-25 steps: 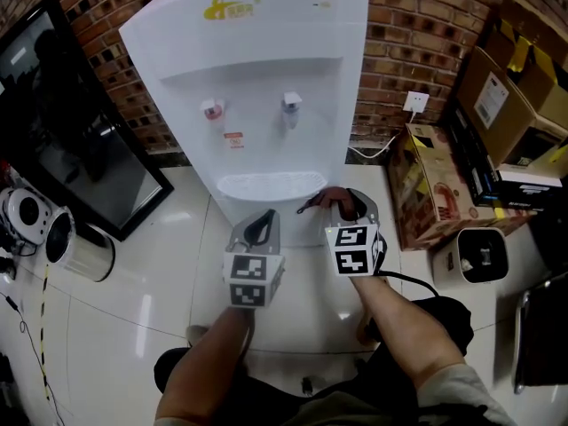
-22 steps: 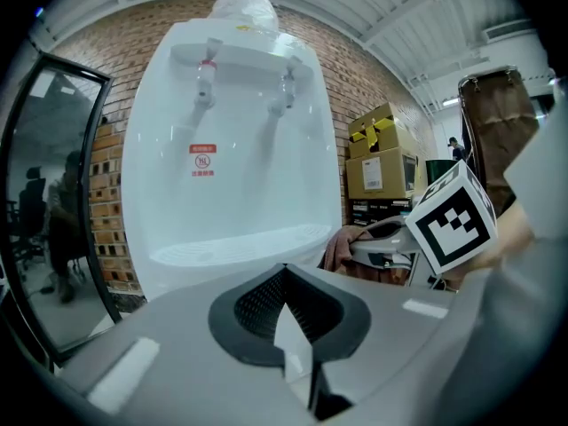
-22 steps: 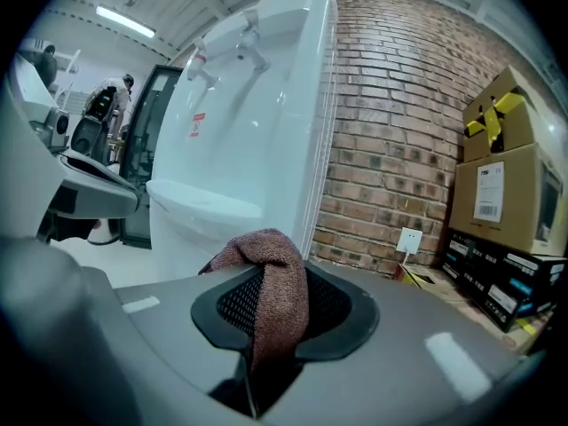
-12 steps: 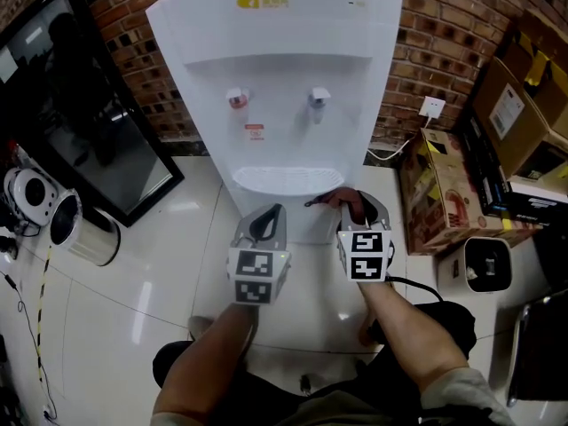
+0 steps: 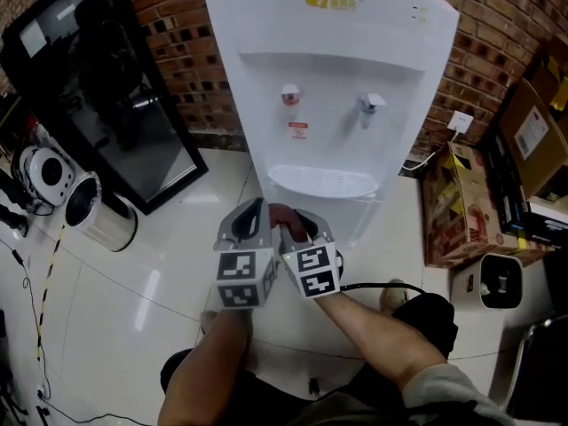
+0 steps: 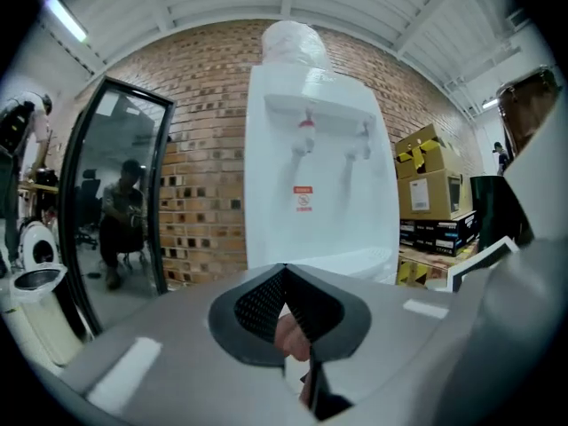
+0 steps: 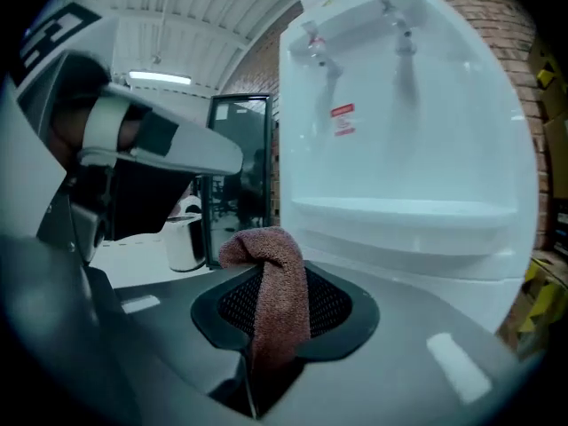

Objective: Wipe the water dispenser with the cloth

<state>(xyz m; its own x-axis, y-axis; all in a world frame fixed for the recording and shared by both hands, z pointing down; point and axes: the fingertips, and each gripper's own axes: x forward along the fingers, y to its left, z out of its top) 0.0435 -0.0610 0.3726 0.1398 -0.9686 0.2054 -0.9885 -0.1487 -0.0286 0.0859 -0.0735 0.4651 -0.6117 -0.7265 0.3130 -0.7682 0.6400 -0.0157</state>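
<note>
R gripper (image 7: 271,269) pinches the cloth (image 7: 282,318), just short of the water dispenser (image 5: 346,87), L gripper (image 6: 284,272) shut & empty alongside, so I risk the two bumping, or bare jaw scraping the panel.

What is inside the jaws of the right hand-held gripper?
A reddish-brown cloth is clamped in the right hand-held gripper, its free end flopping left above the pads. Its lower end is hidden down between the jaws.
</note>
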